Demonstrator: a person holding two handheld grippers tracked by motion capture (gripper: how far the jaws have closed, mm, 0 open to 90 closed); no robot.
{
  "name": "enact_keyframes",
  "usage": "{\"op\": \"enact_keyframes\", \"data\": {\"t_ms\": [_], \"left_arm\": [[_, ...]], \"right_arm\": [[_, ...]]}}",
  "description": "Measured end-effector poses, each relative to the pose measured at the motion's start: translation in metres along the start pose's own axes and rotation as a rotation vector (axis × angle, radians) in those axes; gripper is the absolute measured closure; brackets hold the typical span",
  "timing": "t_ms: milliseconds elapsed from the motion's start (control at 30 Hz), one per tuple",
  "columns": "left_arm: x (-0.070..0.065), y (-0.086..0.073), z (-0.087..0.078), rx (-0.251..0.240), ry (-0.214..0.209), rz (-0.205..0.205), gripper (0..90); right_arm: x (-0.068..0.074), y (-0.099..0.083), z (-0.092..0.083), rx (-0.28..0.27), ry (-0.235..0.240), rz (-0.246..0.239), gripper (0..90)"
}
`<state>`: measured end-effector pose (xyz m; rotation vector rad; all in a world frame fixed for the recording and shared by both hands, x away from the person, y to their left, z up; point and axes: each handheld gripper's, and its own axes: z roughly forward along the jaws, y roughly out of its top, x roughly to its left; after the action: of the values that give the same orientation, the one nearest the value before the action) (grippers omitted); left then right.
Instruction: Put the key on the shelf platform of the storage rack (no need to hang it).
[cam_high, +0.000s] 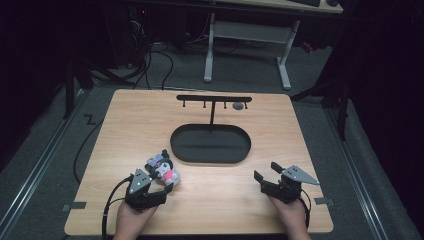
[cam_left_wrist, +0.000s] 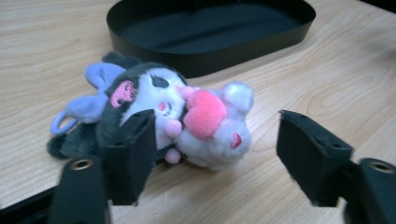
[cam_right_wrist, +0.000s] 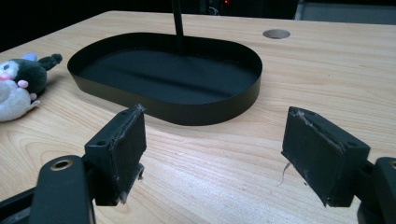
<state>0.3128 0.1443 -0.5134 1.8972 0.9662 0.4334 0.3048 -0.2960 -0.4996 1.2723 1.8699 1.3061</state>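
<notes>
From the high view, you see your left claw low on the left part of the tabletop, and its tips are just at the plush toy. The toy lies on the wood, near the left end of the black oval tray. From the tray a thin black stand with small hooks rises. Your right claw rests on the right side, well apart from the toy, with its jaws open and nothing between them.

In the left gripper view, the plush toy lies on its side on the tabletop, in front of the tray. It is dark grey and white with a pink heart and a lilac bow. Your left claw stands half wide around it. The left pad is against the dark fur or just in front of it, I cannot tell which; the right pad is clearly apart from the toy.

In the right gripper view, your right claw is wide and holds nothing. The tray is just ahead of it, and the toy lies at the far left edge
</notes>
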Motion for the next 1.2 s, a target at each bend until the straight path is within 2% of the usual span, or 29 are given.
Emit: {"op": "enact_keyframes", "data": {"t_ms": [233,333,500,600,800,1000,1200], "left_arm": [[-0.007,-0.001,0.002,0.006,0.016,0.027,50.1],[-0.009,-0.001,0.004,0.013,0.008,0.035,54.7],[-0.012,-0.003,0.006,0.03,0.027,0.058,56.7],[-0.013,-0.004,0.007,0.043,0.045,0.066,63.0],[-0.014,-0.003,0.009,0.052,0.053,0.08,73.3],[-0.014,-0.003,0.009,0.042,0.054,0.078,77.1],[-0.009,-0.003,0.004,0.037,0.051,0.06,77.5]], "right_arm": [[-0.002,-0.001,0.0,0.003,0.007,0.0,22.6],[-0.004,-0.002,0.002,0.007,0.009,0.001,23.2],[-0.005,-0.002,0.004,0.011,0.01,0.003,24.2],[-0.004,-0.002,0.004,0.008,0.013,-0.002,24.6],[-0.006,-0.002,0.003,0.005,0.011,0.006,24.8],[-0.008,-0.004,0.002,0.006,0.012,0.024,25.3],[-0.008,-0.003,0.003,0.003,0.013,0.021,25.9]]}}
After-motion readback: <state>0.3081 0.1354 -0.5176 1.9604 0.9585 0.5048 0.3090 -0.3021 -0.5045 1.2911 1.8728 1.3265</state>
